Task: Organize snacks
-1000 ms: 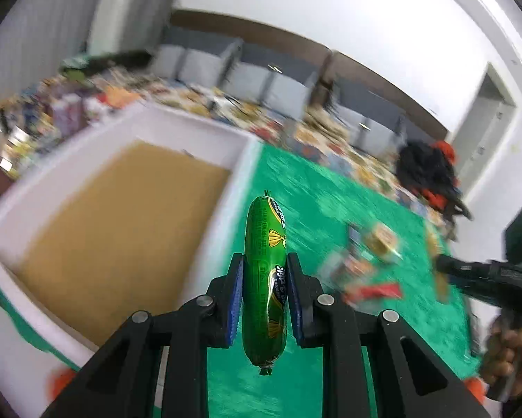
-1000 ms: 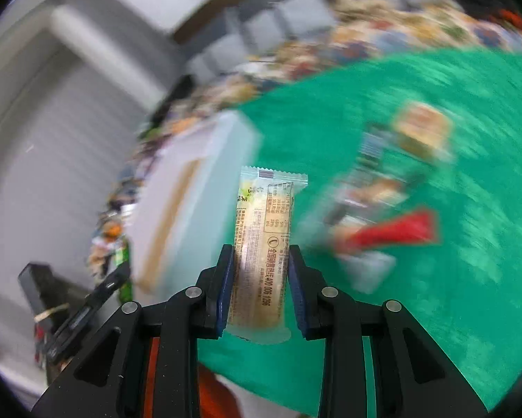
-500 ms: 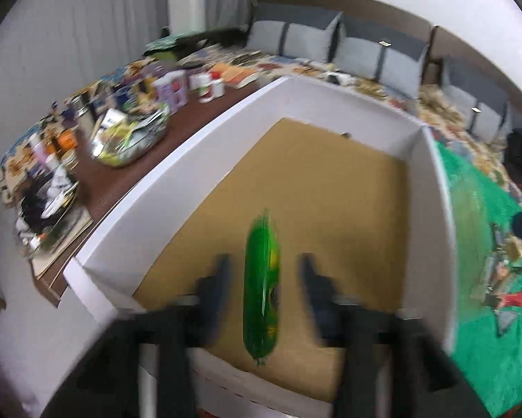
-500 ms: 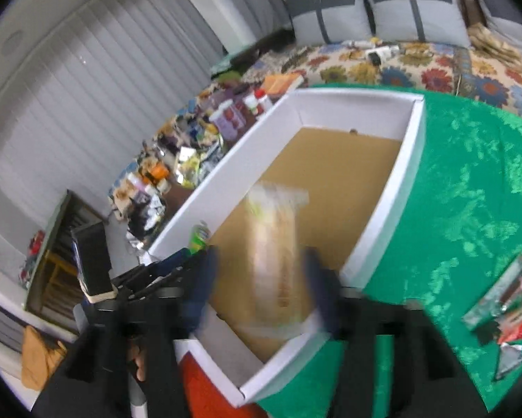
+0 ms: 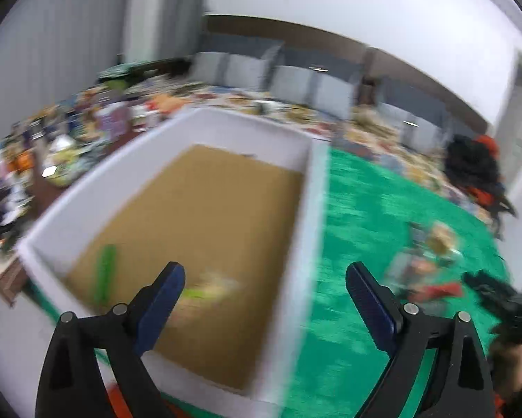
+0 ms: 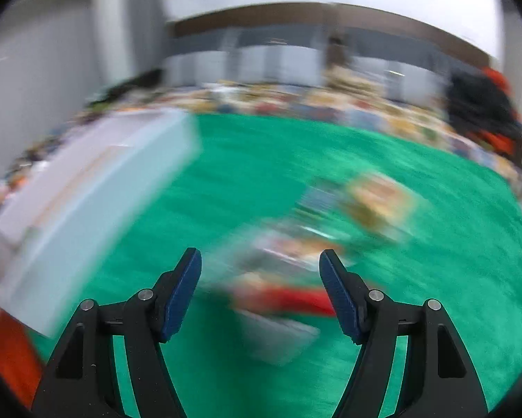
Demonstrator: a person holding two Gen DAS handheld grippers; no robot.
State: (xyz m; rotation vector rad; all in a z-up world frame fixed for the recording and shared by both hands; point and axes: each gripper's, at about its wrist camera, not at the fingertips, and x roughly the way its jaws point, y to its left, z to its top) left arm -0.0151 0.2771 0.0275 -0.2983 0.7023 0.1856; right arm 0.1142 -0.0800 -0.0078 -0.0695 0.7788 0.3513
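Dropping done: the long green sausage-shaped snack stick (image 5: 104, 275) lies on the brown cardboard floor of the white-walled open box (image 5: 309, 230), ahead & left of my left tongs (image 5: 264, 278). A pale yellowish wrapped snack bar (image 5: 208, 287), badly blurred, sits just past the left tongs' left pad, also inside the box; whether it has settled flat I can't tell.

Left tongs' jaws have just been opening & stand wide apart, nothing between them. Right tongs (image 6: 261, 278): jaws have just been opening too, apart, nothing btwn the pads.

Next up, as I judge it, is another pick. The loose pile of mixed wrapped snacks (image 6: 330, 244) lies on the green textured cloth (image 6: 452, 244) straight ahead of my right tongs, w/ a red flat packet (image 6: 289, 299) nearest, just beyond the pads. To do it well:
- slow down first; both views are smeared, so I can't pick out edges yet
- take the red packet across its narrow side, pads square to it
- come in low so the lower pad slides under w/o bunching the cloth
- keep the left tongs clear of the box's right wall, which lies btwn its jaws.
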